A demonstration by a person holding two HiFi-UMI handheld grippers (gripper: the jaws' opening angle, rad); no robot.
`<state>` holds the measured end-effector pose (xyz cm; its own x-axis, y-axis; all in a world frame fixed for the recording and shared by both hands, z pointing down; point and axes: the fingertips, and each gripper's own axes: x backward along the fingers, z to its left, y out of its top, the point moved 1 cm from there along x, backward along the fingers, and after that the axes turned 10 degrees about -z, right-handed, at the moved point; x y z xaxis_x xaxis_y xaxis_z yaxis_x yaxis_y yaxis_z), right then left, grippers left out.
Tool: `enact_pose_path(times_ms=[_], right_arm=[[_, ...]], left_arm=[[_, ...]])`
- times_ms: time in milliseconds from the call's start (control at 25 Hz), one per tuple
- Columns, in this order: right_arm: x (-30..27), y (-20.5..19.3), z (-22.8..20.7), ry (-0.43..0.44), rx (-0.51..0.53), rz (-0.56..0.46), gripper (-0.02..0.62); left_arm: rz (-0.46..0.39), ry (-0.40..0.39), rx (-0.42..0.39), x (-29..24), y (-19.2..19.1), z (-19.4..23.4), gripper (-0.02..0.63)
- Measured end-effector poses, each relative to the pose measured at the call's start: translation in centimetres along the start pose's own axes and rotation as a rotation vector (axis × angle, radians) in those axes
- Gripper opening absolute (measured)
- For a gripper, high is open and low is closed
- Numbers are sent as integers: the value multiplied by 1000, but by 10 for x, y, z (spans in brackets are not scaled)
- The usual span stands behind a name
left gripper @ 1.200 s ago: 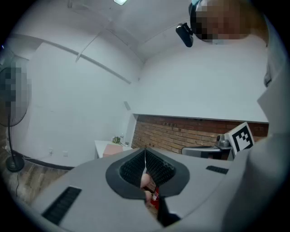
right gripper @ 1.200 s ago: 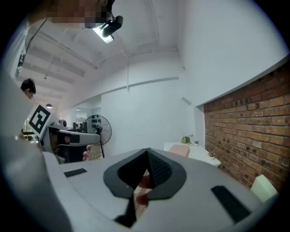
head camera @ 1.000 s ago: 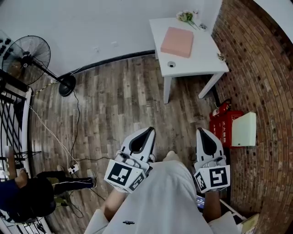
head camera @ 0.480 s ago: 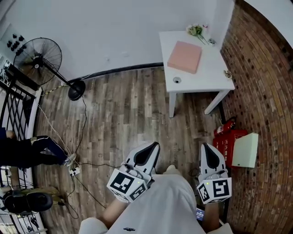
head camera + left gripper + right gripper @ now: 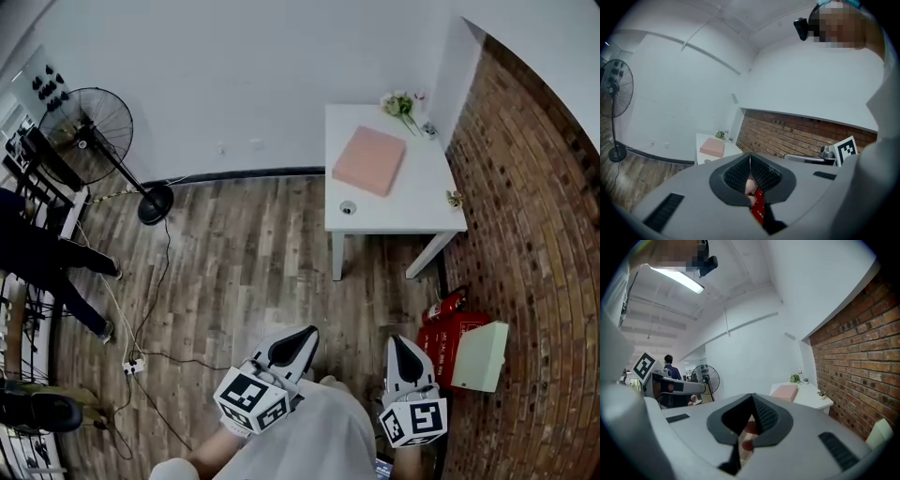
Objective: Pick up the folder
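The pink folder (image 5: 368, 160) lies flat on a small white table (image 5: 417, 206) in the corner by the brick wall; it also shows far off as the folder (image 5: 711, 147) and the folder (image 5: 785, 392) in the two gripper views. My left gripper (image 5: 307, 330) and my right gripper (image 5: 395, 339) hang low in the head view, well short of the table, over the wooden floor. Both are shut with nothing between their jaws, which meet at the left gripper's tip (image 5: 750, 156) and the right gripper's tip (image 5: 752, 396).
On the table stand a small flower bunch (image 5: 398, 102), a little plant (image 5: 456, 199) and a round object (image 5: 348, 208). A red fire-extinguisher box (image 5: 446, 345) with a white panel (image 5: 482, 354) sits by the brick wall. A floor fan (image 5: 89, 124), cables (image 5: 131, 366) and a person (image 5: 37, 253) are at the left.
Both grippers have sunk lower in the head view. The table with the folder now sits lower in that view, and the person at the left has walked upward along the left edge.
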<state>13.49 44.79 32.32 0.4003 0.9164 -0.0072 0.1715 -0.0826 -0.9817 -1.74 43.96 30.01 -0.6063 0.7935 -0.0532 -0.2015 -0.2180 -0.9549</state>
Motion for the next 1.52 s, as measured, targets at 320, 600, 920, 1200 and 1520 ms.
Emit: enact_pose_path(times_ms=[320, 600, 920, 1200, 1520], right_arm=[[-23, 2, -27, -22, 10, 4, 6], [-74, 1, -54, -50, 25, 15, 6], [-175, 14, -72, -99, 19, 46, 6], [-289, 28, -74, -105, 14, 60, 6], [-370, 41, -80, -144, 33, 65, 6]], left_arm=[[-1, -22, 8, -36, 4, 11, 21], [-13, -24, 35, -83, 10, 53, 21], [-2, -65, 60, -163, 40, 127, 21], [3, -97, 61, -228, 77, 208, 21], [5, -136, 84, -272, 100, 268, 21]])
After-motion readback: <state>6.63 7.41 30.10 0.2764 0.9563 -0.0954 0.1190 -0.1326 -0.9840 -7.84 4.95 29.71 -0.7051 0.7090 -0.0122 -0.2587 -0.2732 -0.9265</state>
